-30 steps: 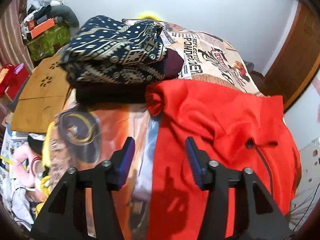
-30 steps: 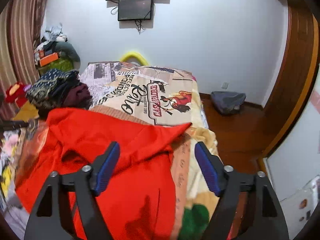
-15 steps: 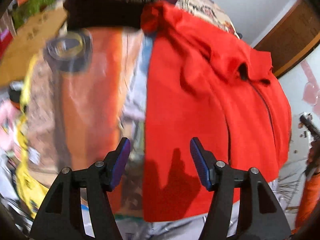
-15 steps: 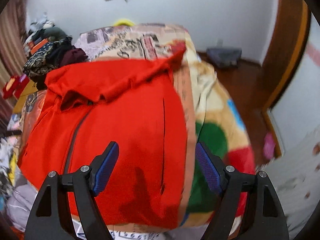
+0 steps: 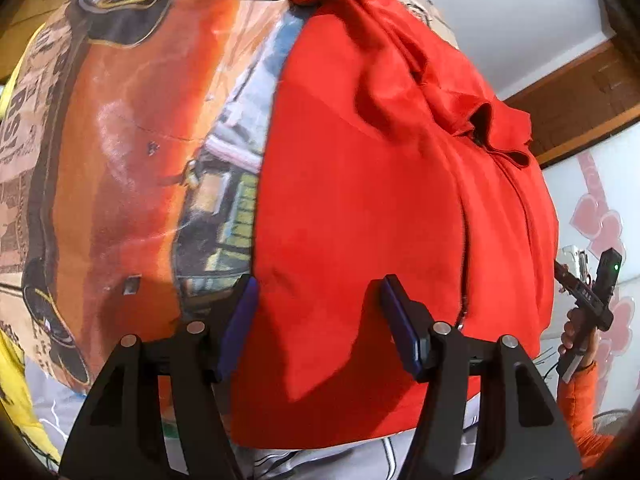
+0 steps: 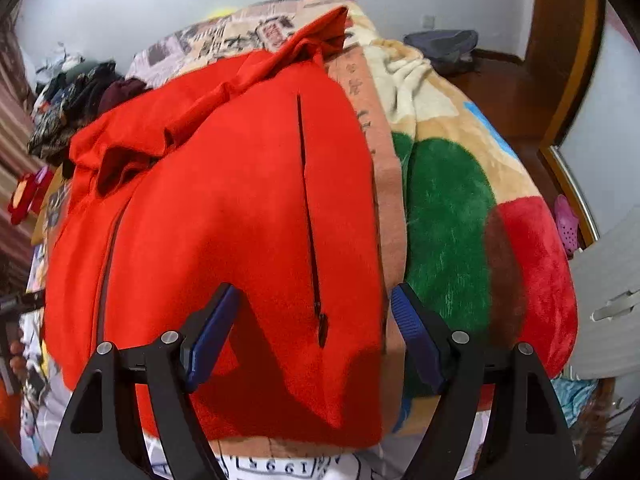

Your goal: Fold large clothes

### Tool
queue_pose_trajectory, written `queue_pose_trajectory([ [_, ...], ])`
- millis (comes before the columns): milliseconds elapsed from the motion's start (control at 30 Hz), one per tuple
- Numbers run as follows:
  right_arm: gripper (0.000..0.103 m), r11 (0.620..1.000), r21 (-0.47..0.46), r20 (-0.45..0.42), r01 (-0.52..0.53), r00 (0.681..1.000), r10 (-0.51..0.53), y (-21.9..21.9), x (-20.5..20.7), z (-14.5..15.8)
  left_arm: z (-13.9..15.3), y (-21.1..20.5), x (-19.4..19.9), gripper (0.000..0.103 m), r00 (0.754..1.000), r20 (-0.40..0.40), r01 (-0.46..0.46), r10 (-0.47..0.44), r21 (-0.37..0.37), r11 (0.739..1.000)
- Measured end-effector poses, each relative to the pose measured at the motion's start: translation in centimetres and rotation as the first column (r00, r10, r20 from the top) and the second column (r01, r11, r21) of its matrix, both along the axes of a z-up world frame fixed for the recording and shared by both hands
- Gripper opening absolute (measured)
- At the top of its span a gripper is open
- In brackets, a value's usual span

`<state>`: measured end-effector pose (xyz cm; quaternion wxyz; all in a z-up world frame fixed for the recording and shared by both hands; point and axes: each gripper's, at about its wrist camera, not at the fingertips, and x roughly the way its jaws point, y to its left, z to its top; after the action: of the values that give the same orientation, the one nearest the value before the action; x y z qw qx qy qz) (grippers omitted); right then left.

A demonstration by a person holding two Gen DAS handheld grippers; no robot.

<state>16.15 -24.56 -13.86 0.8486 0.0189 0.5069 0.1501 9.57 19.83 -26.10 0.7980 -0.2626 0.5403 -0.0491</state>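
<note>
A: Red fleece filled both views: a red zip-up jacket (image 5: 360, 208) lay spread on the bed, over a printed blanket (image 5: 120, 128).

B: Where did it lie relative to the left hand-held gripper (image 5: 318, 322)?

A: Directly ahead of and beneath it. The left blue finger pad (image 5: 240, 320) sat at the jacket's left edge, the other pad over the red cloth. The jaws stood apart, gripping nothing.

B: And the right hand-held gripper (image 6: 312, 328)?

A: Also spread wide and empty, poised above the jacket's near right corner. A pocket zipper (image 6: 310, 220) ran away from it between the two fingers. Whether either pad touched the cloth was not clear.

B: What lay beyond the fingers?

A: The jacket's bunched collar (image 6: 120, 160) sat ahead and to the left of the right hand-held gripper, with a sleeve (image 6: 312, 36) stretching farther away. To its right was a plush blanket (image 6: 448, 216) with green and red patches. Far to its left, a pile of dark patterned clothes (image 6: 72, 108) rested on the bed.
</note>
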Motion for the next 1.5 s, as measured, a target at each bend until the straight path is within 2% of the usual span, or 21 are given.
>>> queue_pose_trajectory([
  [33, 0.073, 1.0, -0.004, 0.012, 0.002, 1.0, -0.002, 0.1, -0.1, 0.0, 0.2, -0.2, 0.1, 0.055, 1.0, 0.01, 0.01, -0.01, 0.004, 1.0],
  [133, 0.053, 1.0, -0.026, 0.031, -0.007, 0.999, 0.008, 0.5, -0.4, 0.3, 0.9, -1.2, 0.7, 0.026, 0.999, 0.039, 0.036, -0.036, 0.003, 0.999],
  [167, 0.04, 0.999, -0.034, 0.033, -0.006, 0.999, 0.007, 0.4, -0.2, 0.3, 1.2, -1.4, 0.9, 0.012, 0.998, 0.045, 0.044, -0.044, 0.0, 0.999],
  [200, 0.026, 0.999, -0.04, 0.035, 0.0, 0.999, 0.002, 0.2, -0.2, 0.6, 1.6, -1.9, 1.3, 0.009, 0.997, 0.055, 0.055, -0.055, 0.005, 0.998],
  [267, 0.017, 1.0, 0.016, 0.028, -0.003, 1.0, 0.003, -0.7, 0.1, 1.0, 2.5, -2.5, 1.6, 0.007, 0.994, 0.088, 0.062, -0.065, 0.028, 0.998],
  [367, 0.012, 0.991, 0.131, 0.006, 0.032, 0.999, -0.033, -1.9, 0.5, 1.7, 4.5, -3.3, 2.5, 0.006, 0.986, 0.151, 0.066, -0.074, 0.054, 0.996],
  [567, 0.011, 0.979, 0.206, 0.042, -0.003, 0.999, -0.006, -0.8, 1.1, 4.6, 9.9, -3.2, 4.5, 0.005, 0.958, 0.286, 0.028, -0.035, 0.03, 0.999],
  [700, 0.011, 0.983, 0.165, 0.117, -0.078, 0.991, 0.059, 0.7, 1.8, 7.5, 13.7, -1.9, 5.0, 0.005, 0.922, 0.386, -0.016, 0.005, 0.024, 1.0],
  [800, 0.011, 0.984, 0.139, 0.15, -0.113, 0.984, 0.092, 1.3, 2.4, 8.6, 15.0, -1.2, 5.7, 0.005, 0.906, 0.423, -0.038, 0.022, 0.03, 0.999],
  [933, 0.011, 0.986, 0.093, 0.157, -0.138, 0.98, 0.123, 2.0, 3.6, 8.9, 15.3, -0.4, 7.0, 0.005, 0.906, 0.422, -0.05, 0.042, 0.008, 0.999],
  [1000, 0.016, 0.987, 0.078, 0.156, -0.138, 0.98, 0.124, 2.0, 3.8, 8.9, 14.9, -0.6, 7.4, 0.005, 0.907, 0.419, -0.052, 0.045, 0.005, 0.999],
  [1100, 0.024, 0.992, 0.028, 0.181, -0.126, 0.976, 0.119, 1.6, 3.0, 8.6, 14.4, -1.2, 7.2, 0.005, 0.908, 0.417, -0.046, 0.025, 0.04, 0.998],
  [1200, 0.024, 0.994, -0.003, 0.175, -0.109, 0.979, 0.108, 1.1, 2.7, 8.0, 13.9, -1.8, 7.2, 0.005, 0.915, 0.402, -0.034, 0.004, 0.067, 0.997],
  [1300, 0.024, 0.995, 0.027, 0.128, -0.093, 0.988, 0.089, 0.2, 3.2, 7.4, 13.6, -2.4, 6.9, 0.005, 0.919, 0.393, -0.02, -0.01, 0.073, 0.997],
  [1367, 0.024, 0.993, 0.083, 0.091, -0.087, 0.993, 0.079, -0.5, 3.5, 6.5, 13.5, -2.8, 6.7, 0.005, 0.919, 0.393, -0.022, -0.02, 0.1, 0.995],
  [1433, 0.025, 0.992, 0.092, 0.081, -0.089, 0.993, 0.081, -0.5, 3.8, 5.9, 13.5, -3.0, 6.3, 0.005, 0.92, 0.391, -0.027, -0.024, 0.124, 0.992],
  [1467, 0.028, 0.992, 0.089, 0.083, -0.092, 0.993, 0.085, -0.5, 3.9, 5.7, 13.5, -3.1, 6.1, 0.005, 0.922, 0.387, -0.03, -0.022, 0.128, 0.991],
  [1500, 0.038, 0.993, 0.077, 0.08, -0.092, 0.993, 0.086, -0.4, 4.3, 5.2, 13.3, -3.1, 5.9, 0.005, 0.924, 0.381, -0.032, -0.02, 0.13, 0.991],
])
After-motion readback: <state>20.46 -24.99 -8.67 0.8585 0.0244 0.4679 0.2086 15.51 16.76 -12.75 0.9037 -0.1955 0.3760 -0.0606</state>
